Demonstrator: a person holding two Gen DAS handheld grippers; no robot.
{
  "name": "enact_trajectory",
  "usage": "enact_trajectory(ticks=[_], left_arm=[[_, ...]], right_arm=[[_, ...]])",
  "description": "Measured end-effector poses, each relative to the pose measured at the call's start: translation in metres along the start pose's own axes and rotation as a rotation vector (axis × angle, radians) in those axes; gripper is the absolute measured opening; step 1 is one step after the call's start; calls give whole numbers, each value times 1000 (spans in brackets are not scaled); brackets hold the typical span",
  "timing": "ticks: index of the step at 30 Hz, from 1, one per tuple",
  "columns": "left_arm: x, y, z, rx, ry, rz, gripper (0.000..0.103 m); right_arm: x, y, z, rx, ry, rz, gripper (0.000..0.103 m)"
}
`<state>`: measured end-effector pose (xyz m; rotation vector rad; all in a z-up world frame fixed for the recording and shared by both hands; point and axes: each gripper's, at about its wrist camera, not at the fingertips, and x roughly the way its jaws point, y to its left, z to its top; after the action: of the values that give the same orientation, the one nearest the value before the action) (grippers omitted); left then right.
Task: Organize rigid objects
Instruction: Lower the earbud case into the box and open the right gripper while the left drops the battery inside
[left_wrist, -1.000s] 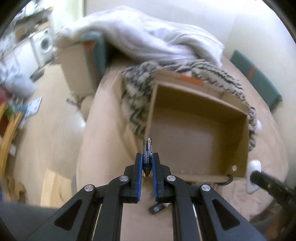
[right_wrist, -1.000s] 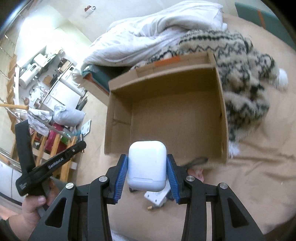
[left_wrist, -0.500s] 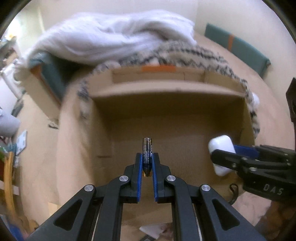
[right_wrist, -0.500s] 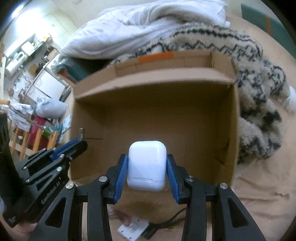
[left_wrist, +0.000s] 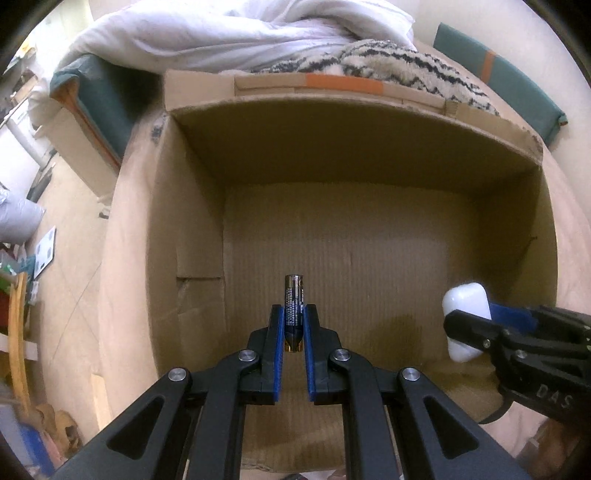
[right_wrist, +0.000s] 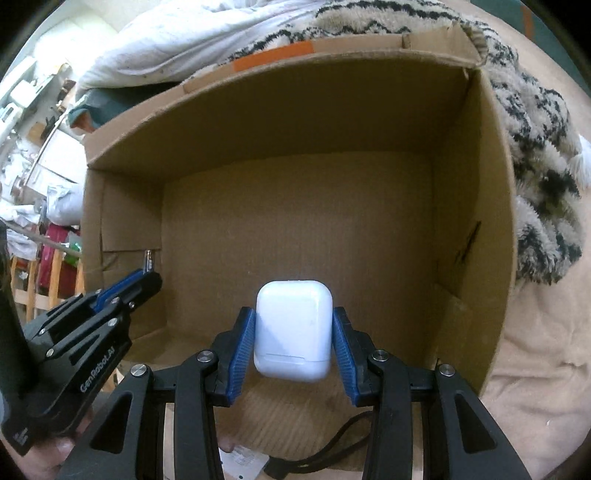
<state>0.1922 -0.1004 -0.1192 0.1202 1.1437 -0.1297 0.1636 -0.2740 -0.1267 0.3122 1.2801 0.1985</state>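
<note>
An open cardboard box lies on a beige bed; its floor is bare. My left gripper is shut on a dark blue battery, held upright over the box floor near the left wall. It also shows in the right wrist view, with the battery sticking up. My right gripper is shut on a white earbuds case over the box floor near the front. The case and right gripper show at the right of the left wrist view.
A black-and-cream patterned blanket drapes behind and right of the box. A white duvet is piled at the back. A black cable and a white tag lie in front of the box. The floor drops off at the left.
Both grippers have moved forward over the box rim and lower into the box, still holding the battery and the case.
</note>
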Motion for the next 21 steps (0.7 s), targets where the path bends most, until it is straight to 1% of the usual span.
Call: enact_trajectory(ticks=[5, 14, 15, 16, 18, 19, 21], left_arm=[[-1, -1, -1, 11, -2, 12, 9], [3, 1, -2, 3, 5, 11, 9], [3, 1, -2, 3, 4, 11, 9], [2, 1, -1, -2, 2, 9, 9], [0, 2, -1, -13, -1, 2, 9], [-2, 2, 0, -15, -4, -5, 9], [-4, 1, 0, -10, -7, -5, 9]], right_arm=[[5, -1, 0, 20, 12, -4, 44], [-1, 3, 4, 25, -27, -3, 44], [-4, 2, 3, 24, -35, -3, 45], [-6, 2, 3, 24, -49, 0, 52], [-12, 3, 3, 26, -68, 16, 63], [-15, 3, 4, 27, -72, 34, 63], [-20, 3, 4, 31, -84, 26, 64]])
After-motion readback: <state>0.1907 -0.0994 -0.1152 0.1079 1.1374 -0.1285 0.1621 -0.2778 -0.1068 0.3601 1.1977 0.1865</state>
